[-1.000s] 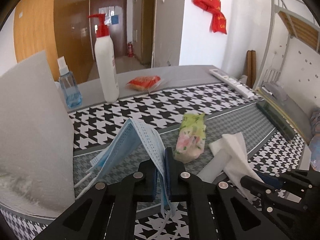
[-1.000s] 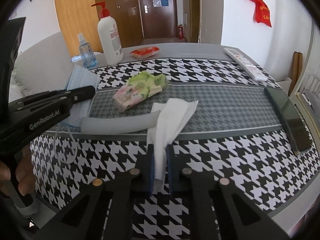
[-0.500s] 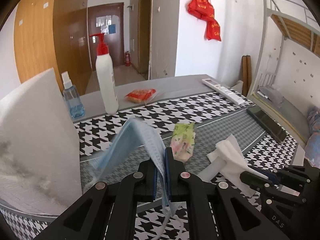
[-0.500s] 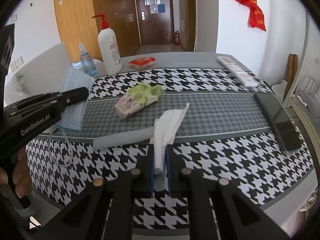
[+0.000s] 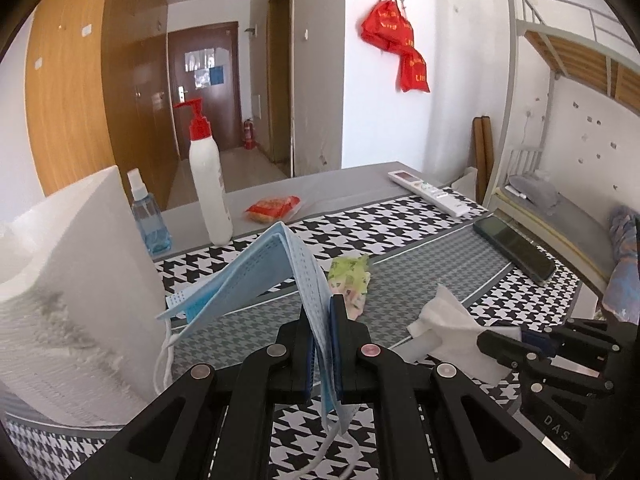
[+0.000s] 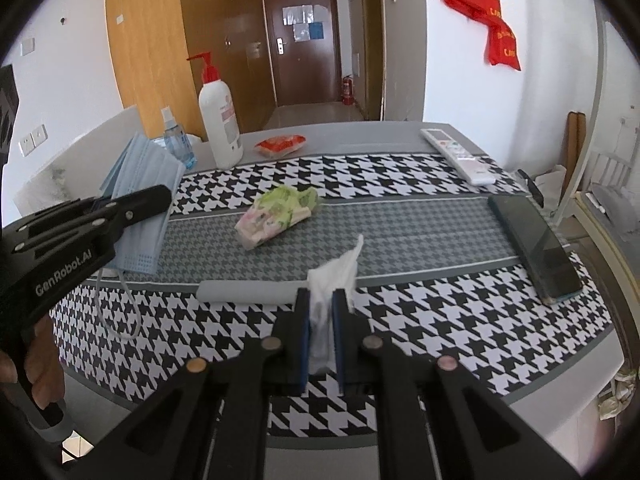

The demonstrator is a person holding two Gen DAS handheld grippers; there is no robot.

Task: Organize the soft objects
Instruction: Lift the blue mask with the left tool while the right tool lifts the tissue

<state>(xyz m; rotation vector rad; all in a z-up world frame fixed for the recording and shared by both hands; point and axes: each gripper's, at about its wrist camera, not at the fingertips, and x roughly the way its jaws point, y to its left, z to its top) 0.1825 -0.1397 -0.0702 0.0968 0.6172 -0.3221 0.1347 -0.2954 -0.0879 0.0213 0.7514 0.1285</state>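
We find the left gripper point(image 5: 322, 344) pinching a blue face mask point(image 5: 256, 276) by one edge. The mask is folded over and raised clear of the table point(image 6: 400, 216), its ear loops dangling below. The right gripper point(image 6: 320, 332) is clamped on a white tissue point(image 6: 336, 272), which stands up crumpled between the pads, its tip pointing toward 1 o'clock.

In the right wrist view, a grey foam tube point(image 6: 240, 292) lies flat on the patterned cloth just at 10 o'clock of that gripper. A green and pink tissue pack point(image 6: 280, 216) rests near the table centre, at 11 o'clock. We note a phone point(image 6: 536, 248) at 2 o'clock and a remote control point(image 6: 460, 156) further back. A pump bottle point(image 6: 220, 128), a small spray bottle point(image 6: 176, 140) and an orange packet point(image 6: 280, 144) stand along the far edge. A white foam block point(image 5: 72, 280) occupies the left side in the left wrist view.
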